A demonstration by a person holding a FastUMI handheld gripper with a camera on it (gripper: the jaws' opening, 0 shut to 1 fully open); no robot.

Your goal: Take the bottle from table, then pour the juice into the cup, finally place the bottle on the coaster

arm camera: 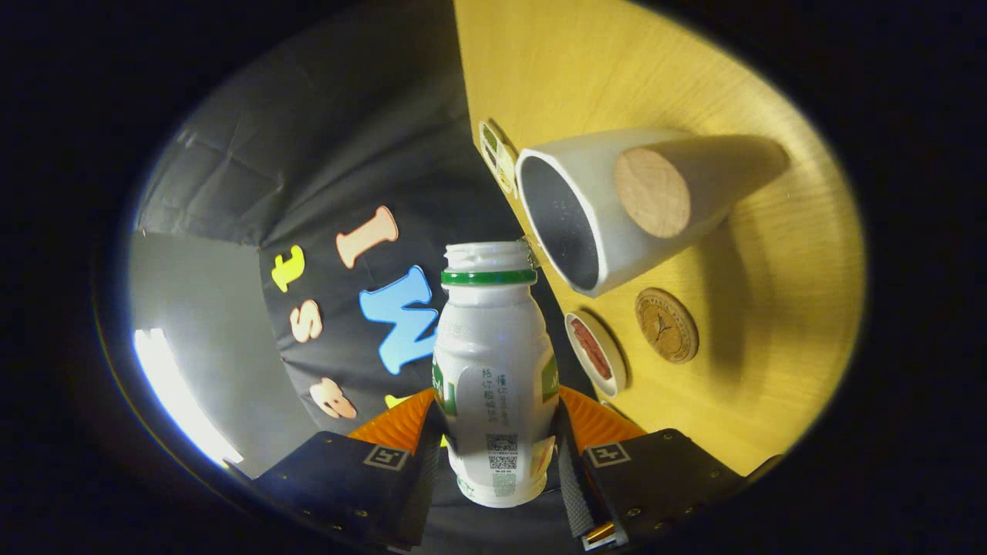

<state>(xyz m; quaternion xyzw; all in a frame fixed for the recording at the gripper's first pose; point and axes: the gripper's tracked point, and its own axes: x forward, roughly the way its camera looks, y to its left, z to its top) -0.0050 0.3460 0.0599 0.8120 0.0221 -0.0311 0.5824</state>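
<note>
My gripper (497, 432) is shut on a small white bottle (496, 362) with a green neck ring and no cap; both fingers press its lower body. The whole view is rolled, so the wooden table (771, 308) stands on its side to the right of the bottle. The bottle's open mouth is beside the rim of a grey cup (609, 208), whose opening faces the bottle. A round wooden knob sits on the cup's side. Past the cup on the table lies a brown round coaster (667, 325).
A small white dish (597, 353) with a red inside lies at the table's edge between the bottle and the coaster. A small labelled item (497, 154) sits at the edge beyond the cup. The black cloth wall is behind the bottle.
</note>
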